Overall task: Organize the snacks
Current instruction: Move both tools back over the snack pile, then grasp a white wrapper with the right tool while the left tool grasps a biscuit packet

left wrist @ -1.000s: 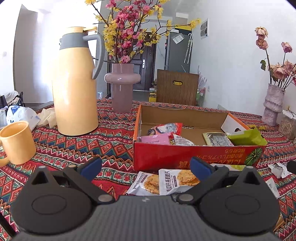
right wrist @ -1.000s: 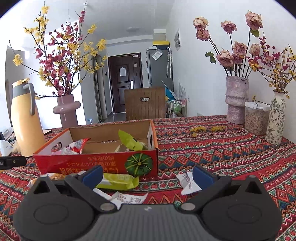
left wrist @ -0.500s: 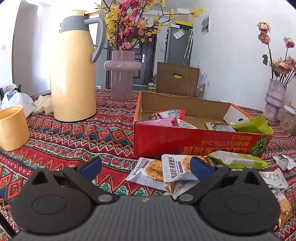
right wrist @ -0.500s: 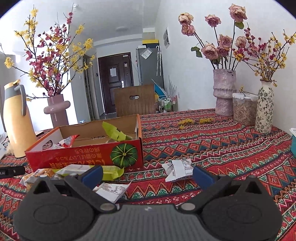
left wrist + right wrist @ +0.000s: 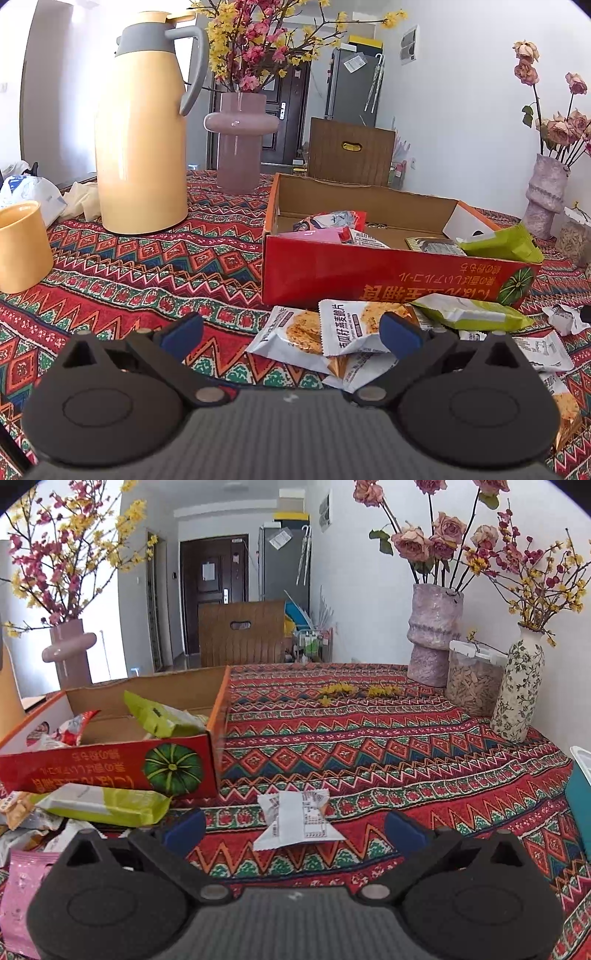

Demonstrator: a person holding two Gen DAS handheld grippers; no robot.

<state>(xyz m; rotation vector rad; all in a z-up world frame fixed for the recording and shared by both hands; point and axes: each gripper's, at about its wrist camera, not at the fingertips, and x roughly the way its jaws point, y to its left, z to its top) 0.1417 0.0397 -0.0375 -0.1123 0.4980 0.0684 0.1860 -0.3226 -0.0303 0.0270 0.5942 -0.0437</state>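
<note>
Both tongs gape, empty. Right tongs (image 5: 293, 829) line up on white packet (image 5: 297, 821) lying on tabletop (image 5: 406, 753) just right of box (image 5: 110, 764)'s front corner; should drop low, straddle it, pinch mid-wrapper. Left tongs (image 5: 291, 332) hover by cookie packets (image 5: 332, 330) before box.

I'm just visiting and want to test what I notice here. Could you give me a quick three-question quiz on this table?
1. True or false: the right gripper is shut on the small white packet.
2. Which lies outside the red box, against its front wall? A) a long green packet B) a spoon C) a banana
3. Fill in: left of the box stands a tall yellow ____.

Key: 1 false, it is open with the packet lying between its fingers; 2 A; 3 jug.
</note>
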